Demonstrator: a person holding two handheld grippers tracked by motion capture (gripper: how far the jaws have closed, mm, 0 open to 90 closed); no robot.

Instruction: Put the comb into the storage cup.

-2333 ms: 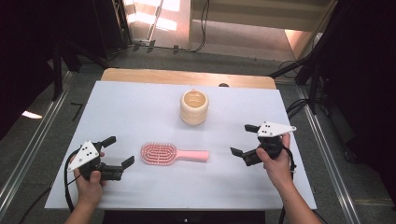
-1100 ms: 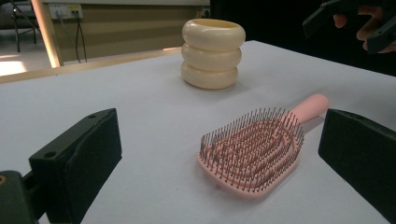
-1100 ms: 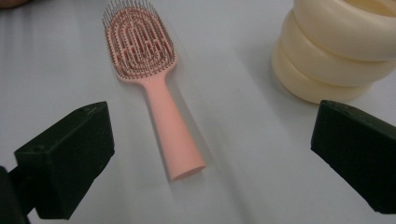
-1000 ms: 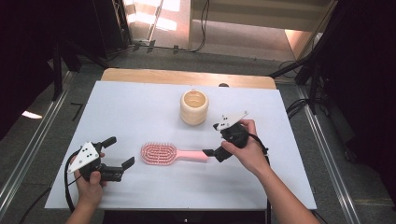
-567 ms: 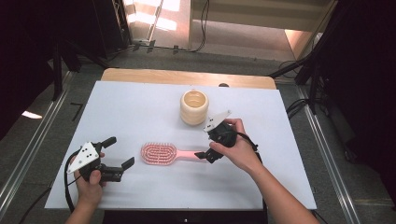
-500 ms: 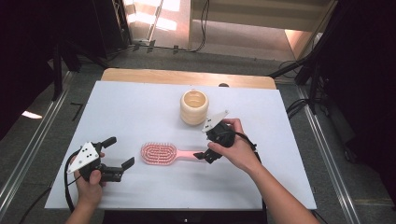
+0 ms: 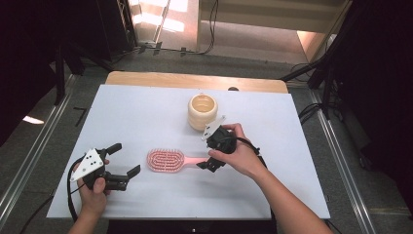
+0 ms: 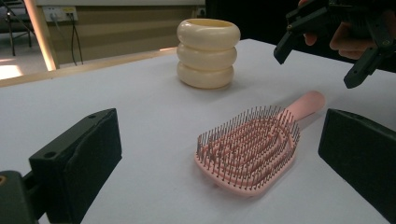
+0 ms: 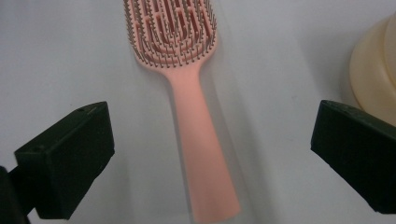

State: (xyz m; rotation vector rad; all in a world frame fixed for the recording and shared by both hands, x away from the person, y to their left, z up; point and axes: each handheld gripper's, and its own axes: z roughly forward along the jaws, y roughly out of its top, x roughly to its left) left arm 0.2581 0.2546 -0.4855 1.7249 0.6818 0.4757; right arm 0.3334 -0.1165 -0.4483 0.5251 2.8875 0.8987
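Lab or studio: dark stands (image 7: 58, 63), floor cables (image 7: 209, 29), white table (image 7: 146, 112)

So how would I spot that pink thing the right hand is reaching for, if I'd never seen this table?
Start at the white table and find the cream ringed pot near its far middle. Just nearer the person lies the pink hairbrush, flat, bristles up, its handle under the open right gripper. It is the only pink, bristled thing there; the pot is smooth and pale.

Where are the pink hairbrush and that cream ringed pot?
pink hairbrush (image 9: 201, 154), right gripper view, middle of its handle.
cream ringed pot (image 8: 207, 57), left gripper view, its middle ring.
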